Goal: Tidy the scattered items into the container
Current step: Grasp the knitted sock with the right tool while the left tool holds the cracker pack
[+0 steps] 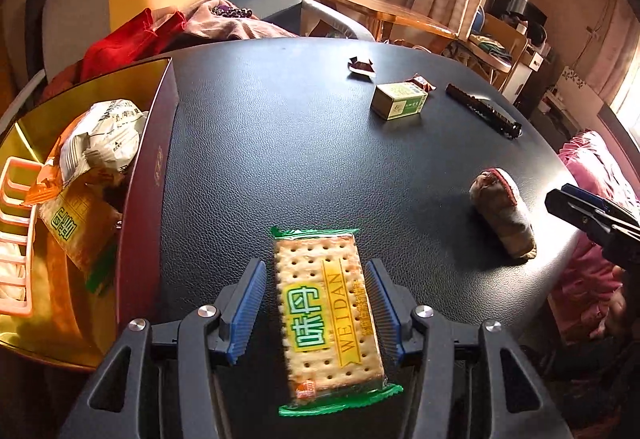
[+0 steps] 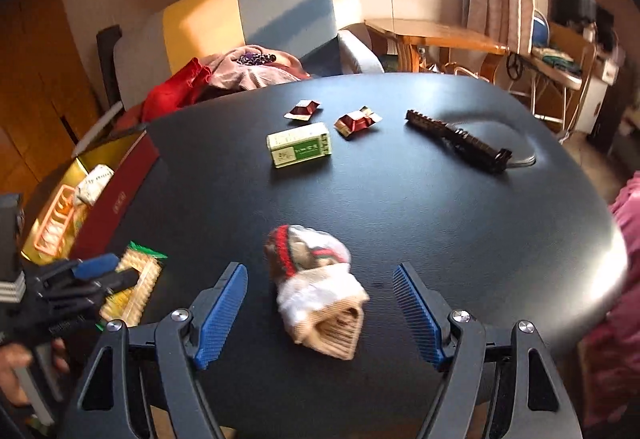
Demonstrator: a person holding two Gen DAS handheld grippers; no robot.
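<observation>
A cracker packet (image 1: 324,311) with green ends lies on the black table (image 1: 300,159) between the fingers of my left gripper (image 1: 314,267). The gripper is open, with a gap showing at its left pad. A rolled sock (image 2: 316,291) with a red band lies between the wide-apart fingers of my open right gripper (image 2: 320,269), touching neither pad. The red box (image 1: 148,199) with a gold inside stands at the table's left edge and holds a white bag (image 1: 104,135), another cracker packet and a pink rack. In the right wrist view the left gripper (image 2: 108,271) is at the far left.
Farther back on the table lie a small green-and-white box (image 2: 300,150), two wrapped candies (image 2: 303,109) (image 2: 356,123) and a long dark ridged bar (image 2: 456,139). Behind the table is a sofa with red and pink clothes (image 1: 136,39). Pink fabric (image 1: 592,175) lies past the right edge.
</observation>
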